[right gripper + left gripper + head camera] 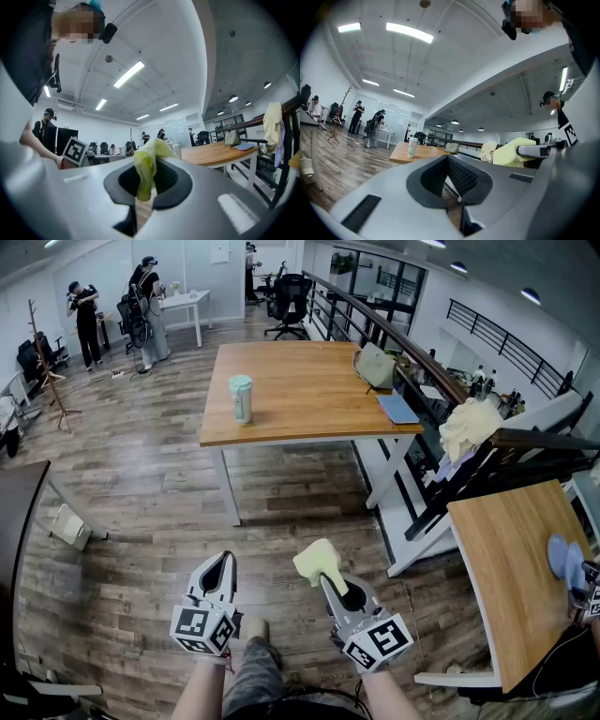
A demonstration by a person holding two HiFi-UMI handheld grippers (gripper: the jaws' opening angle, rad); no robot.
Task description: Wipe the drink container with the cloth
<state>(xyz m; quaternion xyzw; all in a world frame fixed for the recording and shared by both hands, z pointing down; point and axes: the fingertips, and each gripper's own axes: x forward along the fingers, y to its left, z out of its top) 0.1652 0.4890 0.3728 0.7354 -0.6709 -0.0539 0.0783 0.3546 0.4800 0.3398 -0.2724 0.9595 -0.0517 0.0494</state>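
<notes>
The drink container (241, 398) is a pale green tumbler standing upright near the left edge of the far wooden table (309, 390); it shows small in the left gripper view (412, 146). My right gripper (324, 570) is shut on a yellow cloth (317, 560), whose bunched end sticks out past the jaws (146, 165). My left gripper (219, 564) is shut with nothing in it. Both are held level, low over the floor, well short of the table. The cloth also shows in the left gripper view (512, 152).
A second wooden table (516, 568) stands at the right with a blue object (565, 560) on it. A bag (375, 367) and a blue notebook (397, 409) lie on the far table. Railings with draped cloths (469, 427) run along the right. People (150, 310) stand at the back left.
</notes>
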